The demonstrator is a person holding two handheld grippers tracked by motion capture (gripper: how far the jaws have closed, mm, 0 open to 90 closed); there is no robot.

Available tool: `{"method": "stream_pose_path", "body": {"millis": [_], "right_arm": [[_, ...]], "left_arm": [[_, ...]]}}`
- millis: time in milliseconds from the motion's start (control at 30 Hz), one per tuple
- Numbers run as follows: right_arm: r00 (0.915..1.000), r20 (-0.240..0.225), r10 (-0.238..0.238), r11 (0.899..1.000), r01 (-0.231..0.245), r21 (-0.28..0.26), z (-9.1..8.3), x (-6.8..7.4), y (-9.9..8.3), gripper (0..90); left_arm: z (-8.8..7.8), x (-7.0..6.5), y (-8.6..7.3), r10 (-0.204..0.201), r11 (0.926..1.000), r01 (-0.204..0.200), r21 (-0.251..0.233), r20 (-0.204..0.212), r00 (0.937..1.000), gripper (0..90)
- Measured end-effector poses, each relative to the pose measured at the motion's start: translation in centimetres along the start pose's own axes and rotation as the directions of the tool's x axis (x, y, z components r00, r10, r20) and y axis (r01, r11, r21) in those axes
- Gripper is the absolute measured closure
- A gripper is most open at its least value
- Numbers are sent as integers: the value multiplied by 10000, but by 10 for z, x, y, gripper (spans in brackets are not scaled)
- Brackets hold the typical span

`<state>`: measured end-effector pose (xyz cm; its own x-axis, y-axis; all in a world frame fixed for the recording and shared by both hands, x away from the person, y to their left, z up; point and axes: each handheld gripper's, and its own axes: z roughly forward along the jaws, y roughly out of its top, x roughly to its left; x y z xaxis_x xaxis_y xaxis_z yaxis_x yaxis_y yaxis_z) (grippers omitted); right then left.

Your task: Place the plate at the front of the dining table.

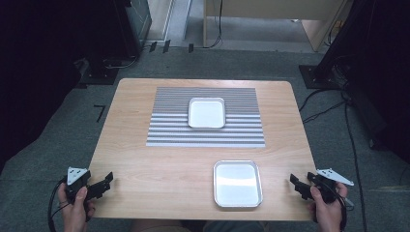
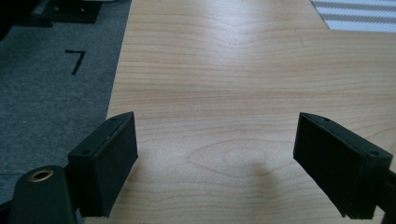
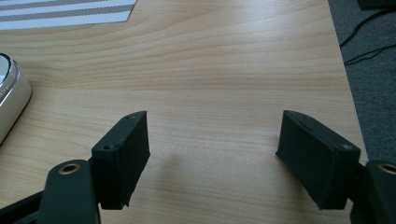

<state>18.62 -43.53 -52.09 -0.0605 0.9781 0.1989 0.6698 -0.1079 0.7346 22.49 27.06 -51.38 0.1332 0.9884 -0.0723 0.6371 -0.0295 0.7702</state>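
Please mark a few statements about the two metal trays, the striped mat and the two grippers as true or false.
1. One shiny rectangular metal tray sits on the grey-and-white striped mat. True.
2. The second metal tray lies on the mat too. False: it rests on the bare wooden table, nearer the person.
3. The left gripper grips a tray. False: its jaws stand open over bare wood.
4. The right gripper is open and holds nothing. True.
5. Both trays are empty. True.
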Motion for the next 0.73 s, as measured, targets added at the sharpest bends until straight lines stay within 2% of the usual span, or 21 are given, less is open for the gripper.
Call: {"method": "stream_pose_path", "body": {"millis": [33, 67, 100, 133, 200, 733], "right_arm": [[9995, 160, -284, 9996, 285, -22, 1, 2, -1, 240], [9995, 160, -284, 9996, 285, -22, 1, 2, -1, 240], [9984, 291, -487, 9988, 489, -53, 2, 3, -2, 238], [9929, 643, -1001, 9950, 1000, 44, 4, 9, -3, 230], [9848, 942, -1460, 9893, 1446, 205, 6, 13, -4, 218], [9853, 859, -1474, 9890, 1458, 250, 6, 15, -4, 201]], "left_arm": [[1, -2, 0, 199, 9997, -199, 124, -26, 9998, 136], [2, -3, 0, 336, 9992, -335, 221, -36, 9994, 136], [4, -5, 0, 521, 9979, -519, 399, -48, 9986, 136], [6, -9, -1, 955, 9938, -946, 591, -120, 9954, 131], [7, -10, -1, 960, 9937, -959, 573, -6, 9954, 132], [5, -10, -4, 990, 9940, -992, 452, 56, 9951, 130]]}}
